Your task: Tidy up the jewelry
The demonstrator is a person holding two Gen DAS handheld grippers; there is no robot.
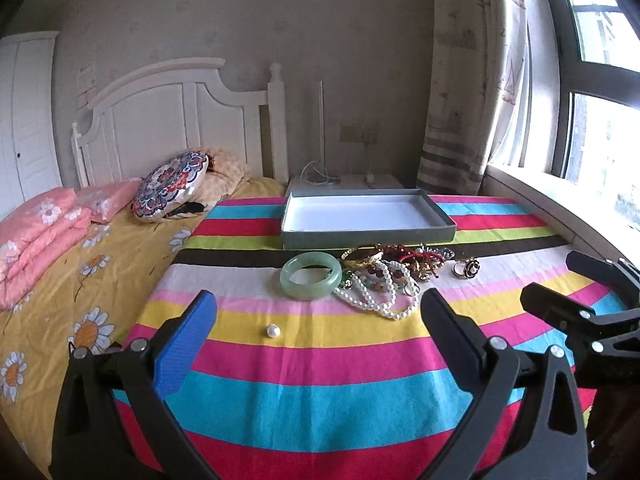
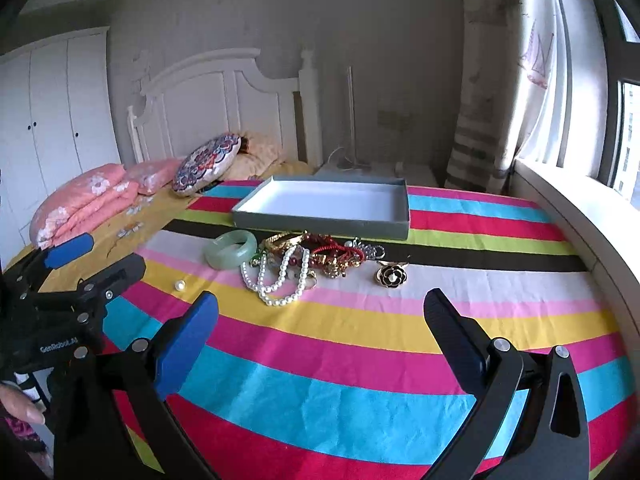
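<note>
A heap of jewelry lies on the striped cloth: a pale green jade bangle (image 1: 311, 275) (image 2: 231, 249), a white pearl necklace (image 1: 378, 288) (image 2: 280, 280), red and gold bracelets (image 1: 408, 260) (image 2: 328, 254), and a black flower ring (image 1: 466, 267) (image 2: 391, 275). One loose pearl (image 1: 273, 330) (image 2: 180, 285) sits apart, nearer me. Behind the heap stands a shallow grey box (image 1: 368, 236) (image 2: 320, 224), white inside and holding nothing. My left gripper (image 1: 318, 320) (image 2: 96, 260) is open with nothing in it, short of the bangle. My right gripper (image 2: 320, 316) (image 1: 560, 280) is open too, nothing between its fingers.
The striped cloth (image 1: 320, 392) covers a surface beside a bed with yellow daisy sheets (image 1: 60, 300), pink folded quilts (image 1: 36, 236) and a round patterned cushion (image 1: 172, 184). A window sill (image 2: 580, 208) and curtain run along the right. A hand (image 2: 20, 404) shows at the lower left.
</note>
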